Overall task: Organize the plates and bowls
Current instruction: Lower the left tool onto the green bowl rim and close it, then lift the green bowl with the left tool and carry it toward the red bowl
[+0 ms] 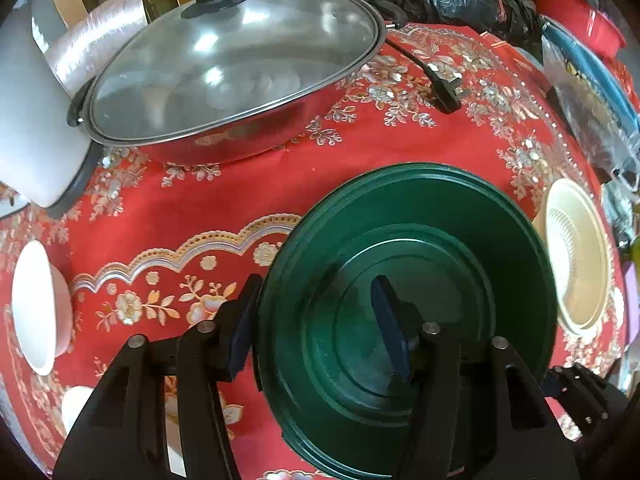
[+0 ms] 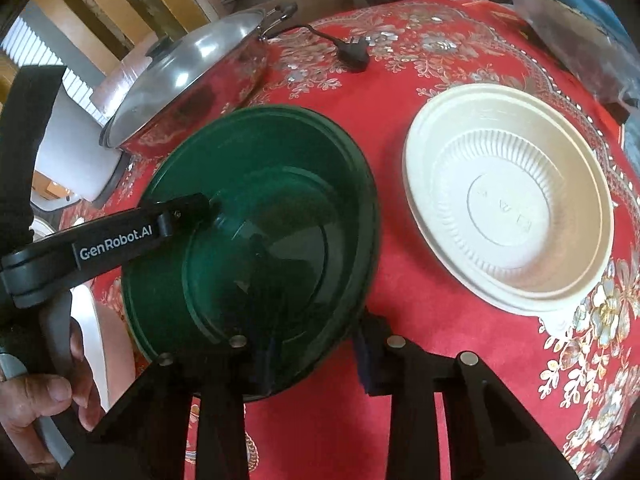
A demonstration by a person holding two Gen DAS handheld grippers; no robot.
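A dark green bowl (image 1: 420, 280) sits on the red flowered tablecloth; it also shows in the right wrist view (image 2: 260, 200). My left gripper (image 1: 320, 328) is open and straddles the bowl's near-left rim, one finger outside, one inside. My right gripper (image 2: 316, 360) is open and straddles the bowl's near rim, one finger inside, one outside. A cream plastic bowl (image 2: 508, 200) stands to the right of the green one; it also shows in the left wrist view (image 1: 576, 256). A white bowl (image 1: 36, 304) sits at the far left.
A steel wok with a glass lid (image 1: 232, 68) stands at the back left, its black plug (image 1: 444, 88) lying on the cloth. A white appliance (image 1: 32, 128) is left of it. Bags and a red basin (image 1: 580, 16) crowd the back right.
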